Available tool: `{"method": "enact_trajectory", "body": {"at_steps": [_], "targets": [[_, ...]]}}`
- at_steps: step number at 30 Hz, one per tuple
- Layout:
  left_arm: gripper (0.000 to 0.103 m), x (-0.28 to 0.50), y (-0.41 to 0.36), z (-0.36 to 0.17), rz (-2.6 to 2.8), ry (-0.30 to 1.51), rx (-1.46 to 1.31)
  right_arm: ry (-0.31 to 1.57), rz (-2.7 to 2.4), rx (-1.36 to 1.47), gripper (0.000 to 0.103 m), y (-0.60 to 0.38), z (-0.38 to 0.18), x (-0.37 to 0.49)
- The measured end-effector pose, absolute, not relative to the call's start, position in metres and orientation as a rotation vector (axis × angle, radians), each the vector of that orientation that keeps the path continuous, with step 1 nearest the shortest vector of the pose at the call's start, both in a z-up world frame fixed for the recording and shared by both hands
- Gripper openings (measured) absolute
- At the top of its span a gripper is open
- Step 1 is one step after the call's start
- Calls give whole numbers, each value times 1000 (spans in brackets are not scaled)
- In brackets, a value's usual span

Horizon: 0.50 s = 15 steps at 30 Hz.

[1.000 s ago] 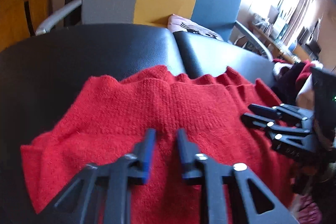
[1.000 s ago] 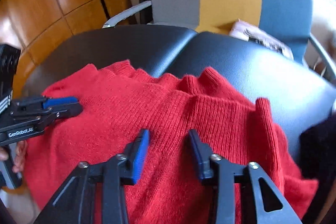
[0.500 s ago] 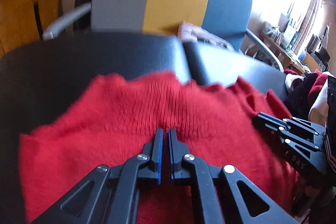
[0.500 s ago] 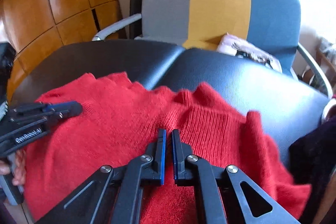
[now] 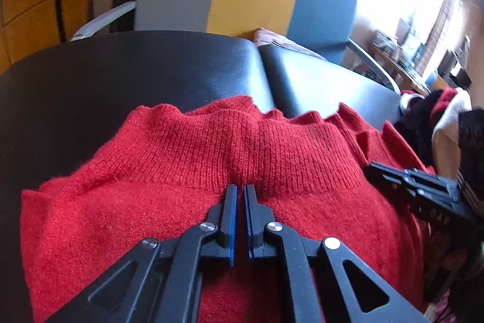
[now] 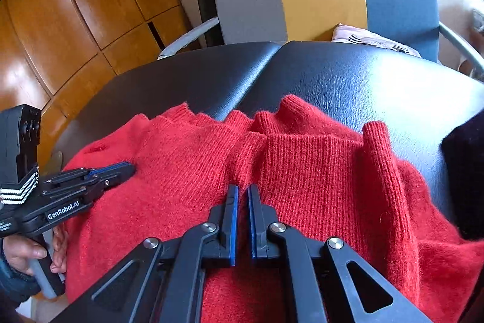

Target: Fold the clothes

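- Two pinches are set: my left tongs (image 5: 239,191) and my right tongs (image 6: 243,191) are each clenched on a ridge of the red sweater (image 5: 169,171)
- The sweater lies bunched on the black cushion (image 5: 136,71), ribbed hem away from me
- I judge this the grasp before a fold; next, lift both together and carry evenly

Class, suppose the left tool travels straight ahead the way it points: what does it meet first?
Most likely the ribbed band of the red knitted sweater just beyond the left tool; past it lies the black leather cushion. Depth is uncertain.
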<state>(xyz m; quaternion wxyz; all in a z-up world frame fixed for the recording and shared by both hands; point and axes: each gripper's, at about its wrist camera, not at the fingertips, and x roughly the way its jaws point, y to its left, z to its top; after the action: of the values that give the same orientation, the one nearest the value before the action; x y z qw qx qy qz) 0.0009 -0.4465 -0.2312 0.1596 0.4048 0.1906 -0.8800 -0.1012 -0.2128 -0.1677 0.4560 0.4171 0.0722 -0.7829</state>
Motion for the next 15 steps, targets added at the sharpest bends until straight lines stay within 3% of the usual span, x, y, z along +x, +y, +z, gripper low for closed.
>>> {"method": "enact_trajectory", "body": {"at_steps": [3,8,12,15], "targets": [[6,0,-446,-230,-2497,553,1158,163,-1925,1039,12,-208,-164,-100],[6,-4,-452,-227,-2507,568,1181,34,-1887,999,42,-170,-137,-101],[12,0,-453,-214,-2475,603,1121,-53,-1854,975,48,-111,-121,-96],[12,1,-437,-205,-2504,612,1085,-101,-1824,991,58,-64,-119,-92]]}}
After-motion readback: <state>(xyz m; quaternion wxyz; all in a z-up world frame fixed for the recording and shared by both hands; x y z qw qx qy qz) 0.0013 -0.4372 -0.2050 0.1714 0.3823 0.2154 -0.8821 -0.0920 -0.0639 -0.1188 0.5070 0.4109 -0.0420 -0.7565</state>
